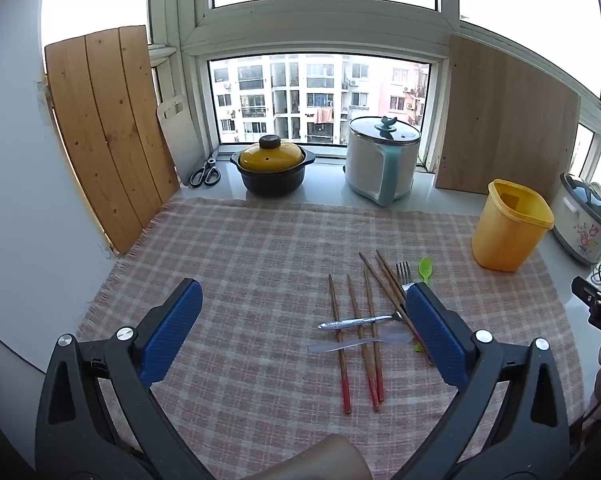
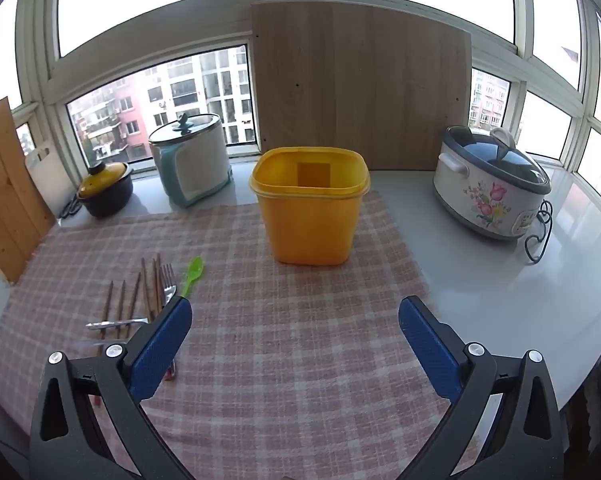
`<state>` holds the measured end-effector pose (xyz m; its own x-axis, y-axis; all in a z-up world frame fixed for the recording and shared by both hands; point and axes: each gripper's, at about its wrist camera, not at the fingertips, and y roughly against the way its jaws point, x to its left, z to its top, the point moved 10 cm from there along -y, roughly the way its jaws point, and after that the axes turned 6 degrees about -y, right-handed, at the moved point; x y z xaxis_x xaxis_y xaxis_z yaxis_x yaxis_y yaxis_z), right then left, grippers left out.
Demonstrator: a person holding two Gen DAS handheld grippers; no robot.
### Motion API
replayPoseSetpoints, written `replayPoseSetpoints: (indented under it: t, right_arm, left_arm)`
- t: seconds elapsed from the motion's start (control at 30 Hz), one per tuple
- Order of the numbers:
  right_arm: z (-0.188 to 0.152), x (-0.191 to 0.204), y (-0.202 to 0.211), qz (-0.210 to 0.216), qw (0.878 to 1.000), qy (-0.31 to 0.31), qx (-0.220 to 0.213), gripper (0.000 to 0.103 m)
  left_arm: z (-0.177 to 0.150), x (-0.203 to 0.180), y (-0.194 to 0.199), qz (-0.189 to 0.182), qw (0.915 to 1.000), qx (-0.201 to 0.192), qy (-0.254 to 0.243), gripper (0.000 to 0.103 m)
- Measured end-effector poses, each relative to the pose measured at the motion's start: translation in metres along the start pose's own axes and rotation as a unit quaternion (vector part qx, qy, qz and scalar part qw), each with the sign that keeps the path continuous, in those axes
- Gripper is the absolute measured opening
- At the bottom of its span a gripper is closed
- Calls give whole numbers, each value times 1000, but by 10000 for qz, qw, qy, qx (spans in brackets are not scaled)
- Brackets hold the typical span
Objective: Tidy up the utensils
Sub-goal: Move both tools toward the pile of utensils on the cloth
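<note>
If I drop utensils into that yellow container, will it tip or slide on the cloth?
The yellow container looks like thin, empty plastic, so probably light. It is tall and narrows toward its base, so a sideways knock near the rim may tip it. It stands on the checked cloth, which likely gives some grip, though the cloth itself could shift.

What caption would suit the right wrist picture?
Open right gripper hovers over a checked cloth, facing an empty yellow container, utensils beside.
</note>
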<state>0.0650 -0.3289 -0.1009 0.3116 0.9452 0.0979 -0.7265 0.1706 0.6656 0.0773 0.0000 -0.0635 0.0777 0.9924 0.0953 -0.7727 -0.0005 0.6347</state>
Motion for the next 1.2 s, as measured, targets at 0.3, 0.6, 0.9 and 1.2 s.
replayPoseSetpoints:
  t: [0.3, 0.6, 0.9, 1.2]
  right_arm:
    - [0, 0, 0, 18, 10000, -26, 21, 102]
    - [-1, 0, -1, 25, 10000, -30, 32, 102]
    - [-7, 3, -4, 47, 10000, 6, 85, 102]
    - [-11, 8, -13, 89, 9998, 40, 197, 102]
  left_arm:
    - [0, 0, 0, 2, 10000, -12, 19, 103]
    - [-1, -6, 0, -7, 10000, -6, 41, 103]
    - [-6, 1, -7, -27, 9999, 29, 106, 103]
    - [-12, 9, -17, 69, 9998, 121, 113, 103]
